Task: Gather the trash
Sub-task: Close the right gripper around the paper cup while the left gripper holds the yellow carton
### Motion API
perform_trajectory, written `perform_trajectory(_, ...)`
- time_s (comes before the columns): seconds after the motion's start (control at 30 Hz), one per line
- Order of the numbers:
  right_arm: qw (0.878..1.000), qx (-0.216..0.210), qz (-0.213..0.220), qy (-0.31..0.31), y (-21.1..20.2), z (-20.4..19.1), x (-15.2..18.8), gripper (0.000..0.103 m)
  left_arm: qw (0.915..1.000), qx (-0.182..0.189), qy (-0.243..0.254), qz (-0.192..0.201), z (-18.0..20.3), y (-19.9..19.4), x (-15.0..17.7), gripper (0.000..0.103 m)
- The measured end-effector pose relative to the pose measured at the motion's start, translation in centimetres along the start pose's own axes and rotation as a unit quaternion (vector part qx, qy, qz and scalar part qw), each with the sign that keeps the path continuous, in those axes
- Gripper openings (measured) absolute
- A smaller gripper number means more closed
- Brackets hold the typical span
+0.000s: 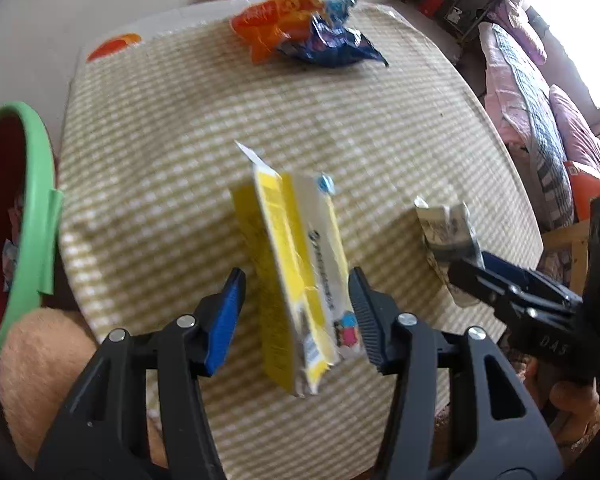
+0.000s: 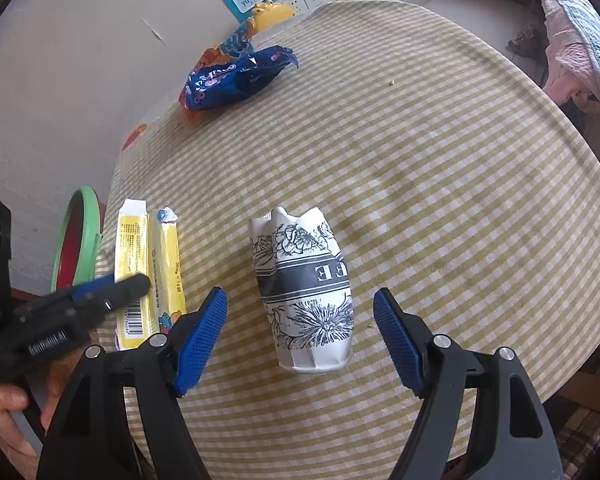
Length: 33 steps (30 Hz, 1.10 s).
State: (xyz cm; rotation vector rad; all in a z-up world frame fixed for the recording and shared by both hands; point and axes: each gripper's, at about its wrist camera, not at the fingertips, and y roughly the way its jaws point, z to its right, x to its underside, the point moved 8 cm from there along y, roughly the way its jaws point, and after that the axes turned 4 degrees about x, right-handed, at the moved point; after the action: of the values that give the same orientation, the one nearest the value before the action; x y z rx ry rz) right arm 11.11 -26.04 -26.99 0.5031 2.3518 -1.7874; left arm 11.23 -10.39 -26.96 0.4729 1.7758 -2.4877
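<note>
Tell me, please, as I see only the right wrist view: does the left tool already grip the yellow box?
Observer: Not yet. The left tool straddles the yellow box, jaws open, with a clear gap on the blue pad's side.
Operator: Is there something inside the green bin?
Observer: The green bin is red inside, and a small pale scrap shows low in it. I cannot tell what it is.
Operator: Is the blue wrapper alone at the far edge?
Observer: No. A large orange wrapper lies against the blue wrapper, on its left.
</note>
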Motion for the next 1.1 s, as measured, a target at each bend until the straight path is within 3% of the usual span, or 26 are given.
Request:
perform_trajectory(0.43,1.000,0.002,-0.002,-0.002,0.2,-0.1,0.0,0.072,0.9987,-0.038,0.033,0.007,1.1,1.7,0.1,0.052)
perform_trajectory(0.73,1.000,0.001,-0.003,-0.005,0.5,-0.3,0.2,0.072,0.9982,-0.043,0.039,0.015,1.2,1.9,-0.4,0.052)
perform_trajectory(0.83,1.000,0.001,-0.004,-0.007,0.6,-0.5,0.2,0.072,0.9982,-0.043,0.037,0.020,1.1,1.8,-0.4,0.049)
perform_trajectory(0.87,1.000,0.001,-0.004,-0.006,0.7,-0.5,0.2,0.072,0.9979,-0.046,0.038,0.024,1.1,1.6,-0.5,0.041)
perform_trajectory(0.97,1.000,0.002,-0.004,-0.004,0.7,-0.5,0.2,0.072,0.9968,-0.051,0.051,0.033,1.2,1.2,-0.7,0.032)
perform_trajectory(1.1,1.000,0.001,-0.005,-0.008,0.9,-0.6,0.2,0.072,0.9963,-0.054,0.054,0.038,1.3,1.1,-0.8,0.031)
